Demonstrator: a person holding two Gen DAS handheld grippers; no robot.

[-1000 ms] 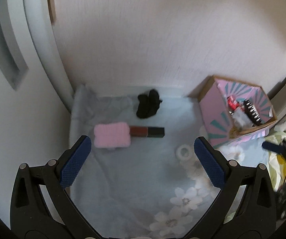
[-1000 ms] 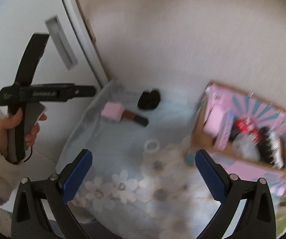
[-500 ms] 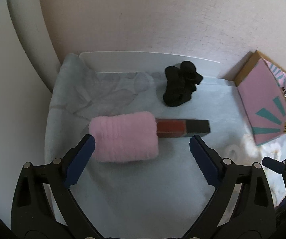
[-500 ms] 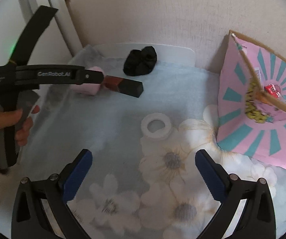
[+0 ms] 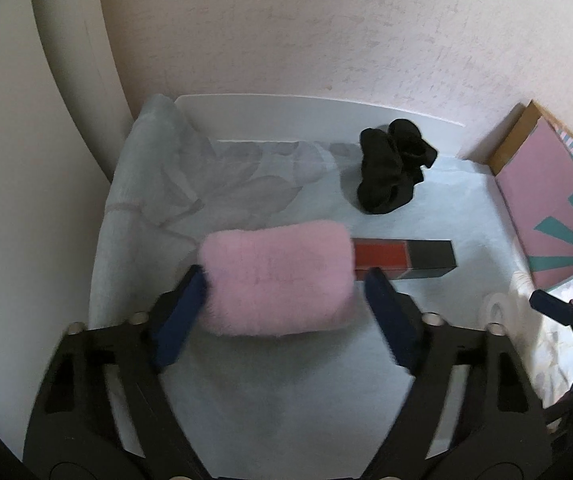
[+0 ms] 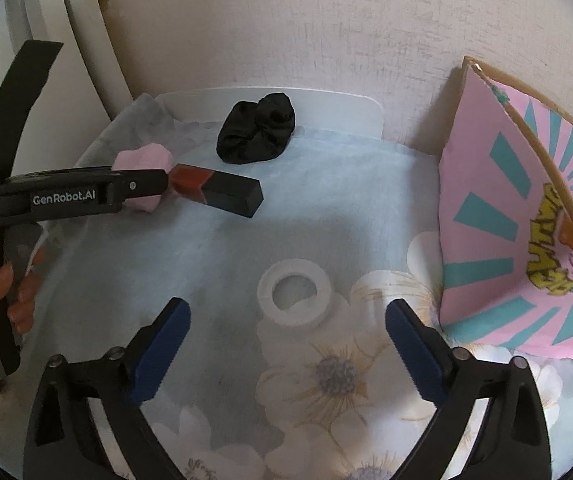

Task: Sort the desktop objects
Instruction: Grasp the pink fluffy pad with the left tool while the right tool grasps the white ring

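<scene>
A fluffy pink pouch (image 5: 276, 278) lies on the pale blue cloth (image 5: 286, 400). My left gripper (image 5: 286, 312) straddles it, its blue fingers (image 5: 180, 320) closing in at each end, still open. A red and black box (image 5: 402, 264) lies against the pouch's right end. A black scrunchie (image 5: 392, 172) lies behind. In the right wrist view my right gripper (image 6: 286, 354) is open and empty just short of a white tape ring (image 6: 294, 292). The pouch (image 6: 142, 172), box (image 6: 218, 190) and scrunchie (image 6: 256, 134) lie further back.
A pink and teal cardboard box (image 6: 518, 240) with items inside stands at the right, also in the left wrist view (image 5: 554, 216). The wall runs behind the table. A white door frame (image 6: 86, 40) stands at the left. The floral cloth (image 6: 338, 380) covers the front.
My left gripper has moved forward onto the pink pouch and its fingers have narrowed around it. My right gripper has moved closer to the white tape ring.
</scene>
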